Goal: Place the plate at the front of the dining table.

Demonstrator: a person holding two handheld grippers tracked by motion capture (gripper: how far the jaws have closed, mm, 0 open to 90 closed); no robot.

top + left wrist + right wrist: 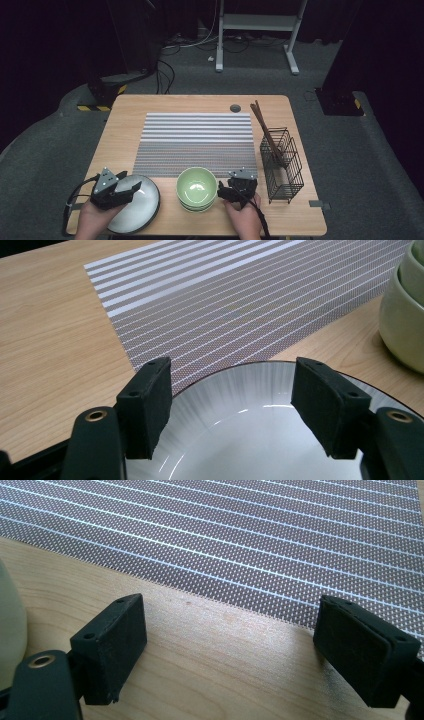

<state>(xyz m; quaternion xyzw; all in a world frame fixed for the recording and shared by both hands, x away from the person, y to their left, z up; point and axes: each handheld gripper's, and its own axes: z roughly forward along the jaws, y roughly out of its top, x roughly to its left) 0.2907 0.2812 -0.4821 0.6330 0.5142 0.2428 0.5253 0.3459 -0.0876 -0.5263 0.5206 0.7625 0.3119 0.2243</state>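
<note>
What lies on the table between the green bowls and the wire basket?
The right hand-held gripper, jaws open over bare wood, sits between bowls and basket in the high view.

Left gripper (131, 186) sits at the near left, jaws apart, held by the left hand (95, 217); right gripper (239, 176) sits near right, jaws wide apart, nothing between them

The high view looks down over the whole table (200, 102); both gripper views sit low and close, facing the striped mat (195, 142) (240, 295) (260, 535) all three share.
</note>
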